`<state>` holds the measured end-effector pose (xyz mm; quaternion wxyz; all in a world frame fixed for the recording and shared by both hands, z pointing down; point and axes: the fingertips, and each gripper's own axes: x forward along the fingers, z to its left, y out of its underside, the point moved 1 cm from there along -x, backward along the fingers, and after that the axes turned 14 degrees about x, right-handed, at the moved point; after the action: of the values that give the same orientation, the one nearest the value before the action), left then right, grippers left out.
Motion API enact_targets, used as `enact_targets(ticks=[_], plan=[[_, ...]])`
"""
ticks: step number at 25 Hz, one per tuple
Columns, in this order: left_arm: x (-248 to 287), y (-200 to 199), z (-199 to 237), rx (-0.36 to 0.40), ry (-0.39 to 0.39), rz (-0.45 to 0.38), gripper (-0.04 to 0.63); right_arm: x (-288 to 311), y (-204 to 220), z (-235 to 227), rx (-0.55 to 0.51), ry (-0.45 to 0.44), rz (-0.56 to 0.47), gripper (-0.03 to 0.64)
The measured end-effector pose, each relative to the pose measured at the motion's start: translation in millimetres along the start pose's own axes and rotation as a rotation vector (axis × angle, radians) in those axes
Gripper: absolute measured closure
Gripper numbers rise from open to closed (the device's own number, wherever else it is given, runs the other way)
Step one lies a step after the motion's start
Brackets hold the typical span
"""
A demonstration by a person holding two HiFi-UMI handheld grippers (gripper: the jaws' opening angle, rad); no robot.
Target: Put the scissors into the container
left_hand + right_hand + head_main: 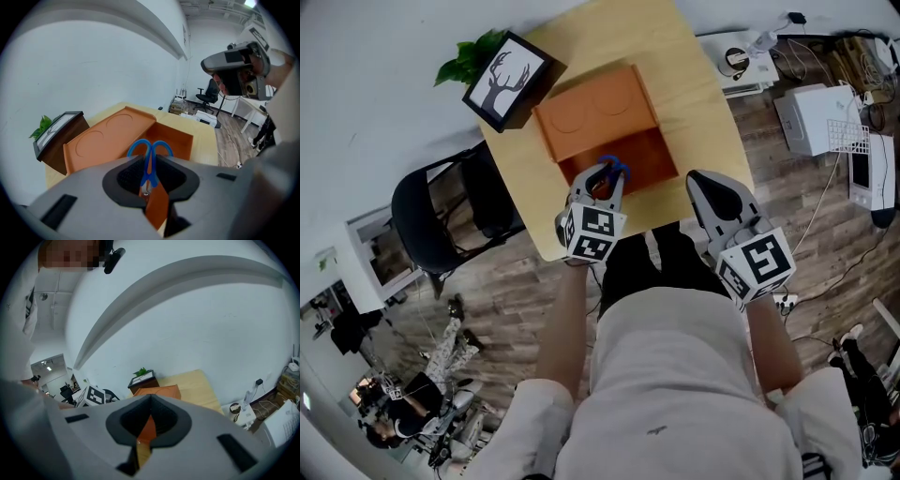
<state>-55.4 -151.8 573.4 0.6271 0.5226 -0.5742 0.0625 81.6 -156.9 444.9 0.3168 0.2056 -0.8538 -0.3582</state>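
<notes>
An orange container [642, 155] stands on the wooden table [694, 84], its lid [591, 112] folded back flat and the box part facing me. My left gripper [602, 180] is shut on blue-handled scissors [615, 168] over the container's near edge. In the left gripper view the scissors [149, 152] stand between the pads, handles pointing away over the open box [176, 138]. My right gripper [705, 180] hovers at the table's near edge, right of the container, with its jaws shut on nothing. The right gripper view shows the container [159, 391] beyond the jaw tips.
A framed deer picture [508, 80] and a green plant [469, 54] stand at the table's far left corner. A black chair [431, 220] is left of the table. White equipment and cables [825, 117] lie on the floor to the right.
</notes>
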Motion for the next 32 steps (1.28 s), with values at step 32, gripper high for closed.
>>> enact_targets(ticks=[32], plan=[[68,16,-19,0.060,0.164,0.090,0.514,13,15,-17,0.023,0.047,0.062,0.618]])
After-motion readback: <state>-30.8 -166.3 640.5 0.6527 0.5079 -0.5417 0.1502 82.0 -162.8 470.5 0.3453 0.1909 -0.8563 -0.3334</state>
